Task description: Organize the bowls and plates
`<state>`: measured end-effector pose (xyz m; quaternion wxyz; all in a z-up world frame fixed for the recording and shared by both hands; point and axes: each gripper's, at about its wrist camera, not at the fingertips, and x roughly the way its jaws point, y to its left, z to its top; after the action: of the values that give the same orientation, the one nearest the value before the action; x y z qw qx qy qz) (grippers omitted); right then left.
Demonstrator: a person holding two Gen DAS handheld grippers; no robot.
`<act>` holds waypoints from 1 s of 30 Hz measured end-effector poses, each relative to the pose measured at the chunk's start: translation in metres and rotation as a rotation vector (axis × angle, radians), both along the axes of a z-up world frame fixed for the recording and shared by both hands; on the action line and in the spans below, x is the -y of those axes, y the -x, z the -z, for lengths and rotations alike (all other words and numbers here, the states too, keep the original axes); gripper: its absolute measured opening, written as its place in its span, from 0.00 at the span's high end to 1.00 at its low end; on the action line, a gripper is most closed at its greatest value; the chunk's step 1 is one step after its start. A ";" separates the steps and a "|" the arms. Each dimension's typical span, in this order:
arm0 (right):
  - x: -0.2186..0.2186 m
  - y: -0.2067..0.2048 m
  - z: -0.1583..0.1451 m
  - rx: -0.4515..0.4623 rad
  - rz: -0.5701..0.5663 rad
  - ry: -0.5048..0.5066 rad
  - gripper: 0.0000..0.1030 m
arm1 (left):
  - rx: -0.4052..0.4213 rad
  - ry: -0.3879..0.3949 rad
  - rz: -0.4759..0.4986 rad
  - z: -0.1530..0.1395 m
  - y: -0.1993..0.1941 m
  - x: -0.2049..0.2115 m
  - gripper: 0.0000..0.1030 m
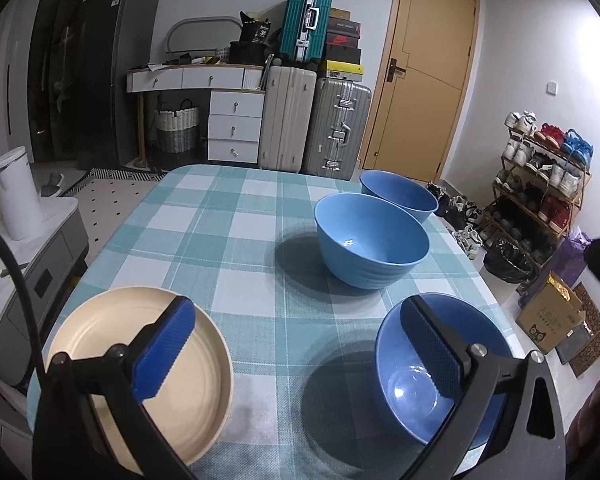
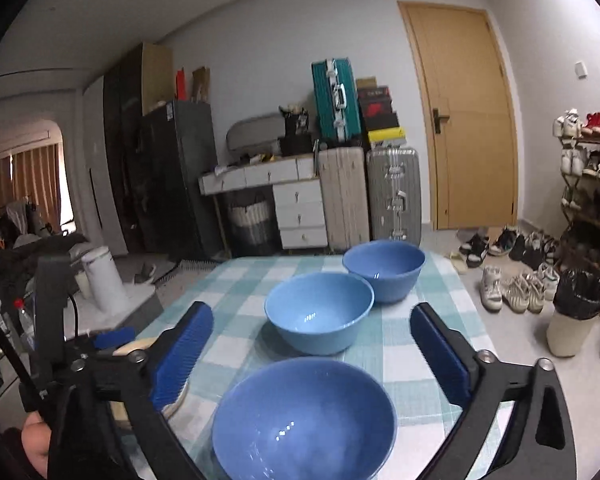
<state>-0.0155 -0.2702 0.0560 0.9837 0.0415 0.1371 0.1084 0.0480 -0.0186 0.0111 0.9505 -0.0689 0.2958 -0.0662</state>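
Checked teal tablecloth [image 1: 220, 216] is carrying three unstacked glossy blue bowls [image 1: 372, 240] toward one o'clock, seemingly one cream plate [image 1: 148, 368]; both grippers [image 1: 300, 364] [image 2: 312, 354] are hovering spread, empty.

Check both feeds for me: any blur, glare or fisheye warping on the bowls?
Left wrist: sharp; middle bowl and nearest bowl show small glare spots and cast dark shadows leftward; door bows from fisheye. Right wrist: softer, nearest bowl slightly blurred, black vignette corners.
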 end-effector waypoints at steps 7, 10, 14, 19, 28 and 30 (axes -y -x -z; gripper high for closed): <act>0.004 0.015 0.027 0.067 0.000 -0.070 0.01 | 0.046 -0.055 0.028 -0.001 0.006 0.013 0.00; 0.006 0.003 0.030 0.003 -0.015 -0.046 0.01 | 0.047 -0.062 0.032 0.000 0.006 0.016 0.00; 0.015 0.009 0.033 0.027 -0.007 -0.102 0.01 | 0.056 -0.062 0.038 -0.001 0.007 0.019 0.00; 0.019 0.013 0.033 0.034 0.002 -0.099 0.01 | 0.060 -0.073 0.040 0.000 0.007 0.022 0.00; 0.014 0.011 0.037 -0.011 -0.019 -0.081 0.01 | 0.021 -0.085 0.040 0.004 0.002 0.025 0.00; 0.015 0.010 0.039 -0.015 -0.016 -0.082 0.01 | 0.010 -0.089 0.035 0.004 0.001 0.025 0.00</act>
<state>-0.0258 -0.2849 0.0174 0.9792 0.0815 0.1404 0.1215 0.0474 -0.0432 0.0069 0.9528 -0.0211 0.2948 -0.0698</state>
